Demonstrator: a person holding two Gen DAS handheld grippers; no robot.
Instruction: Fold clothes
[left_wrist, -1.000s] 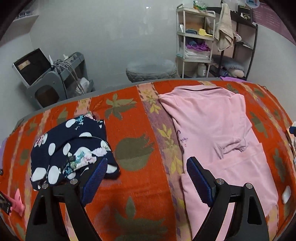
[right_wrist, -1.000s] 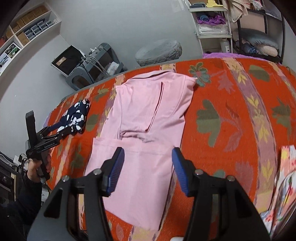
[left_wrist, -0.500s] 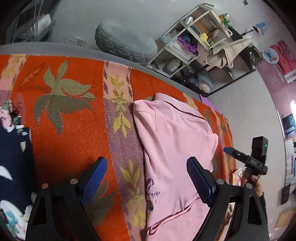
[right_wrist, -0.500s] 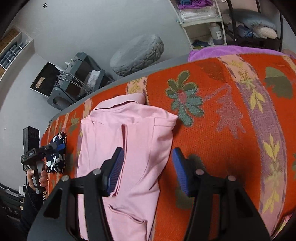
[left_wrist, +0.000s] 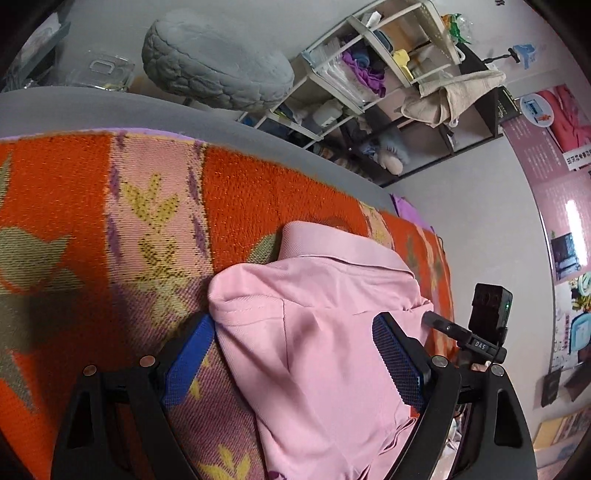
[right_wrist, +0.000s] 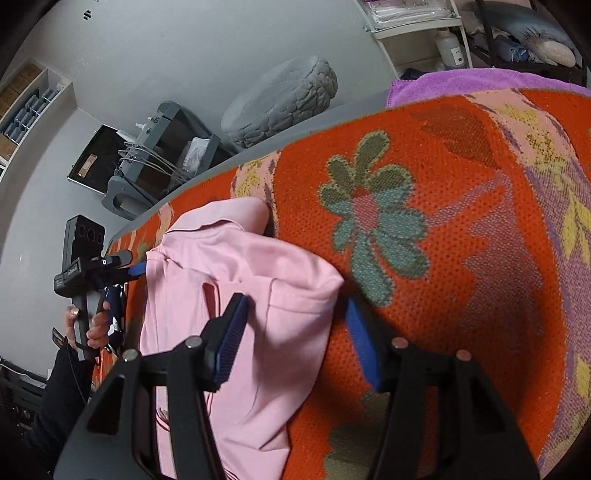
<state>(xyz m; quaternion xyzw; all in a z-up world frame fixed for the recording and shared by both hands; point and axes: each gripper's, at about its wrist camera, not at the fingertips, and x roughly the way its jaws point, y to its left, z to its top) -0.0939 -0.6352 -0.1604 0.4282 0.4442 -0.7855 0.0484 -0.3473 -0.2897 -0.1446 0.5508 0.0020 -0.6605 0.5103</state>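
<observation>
A pink polo shirt (left_wrist: 317, 332) lies on the orange floral blanket (left_wrist: 74, 192), collar toward the far edge. My left gripper (left_wrist: 291, 362) is open and straddles the shirt's left shoulder corner, blue pads on either side. In the right wrist view the same shirt (right_wrist: 236, 280) shows its right shoulder corner between the open fingers of my right gripper (right_wrist: 295, 336). Each view also catches the other gripper: the right gripper's body (left_wrist: 480, 332) at the shirt's far side, and the left gripper's body (right_wrist: 85, 266) held by a hand (right_wrist: 92, 325).
The blanket (right_wrist: 461, 240) covers the whole bed, with a purple cloth (right_wrist: 461, 83) at its far edge. Behind stand a grey cushion (left_wrist: 218, 70), a white shelf rack (left_wrist: 373, 55) with clothes, and a grey machine (right_wrist: 147, 155) on the floor.
Both grippers have moved forward from the shirt's lower half to its shoulders near the collar, and now sit low over the two shoulder corners. The navy dotted garment has left the left view.
</observation>
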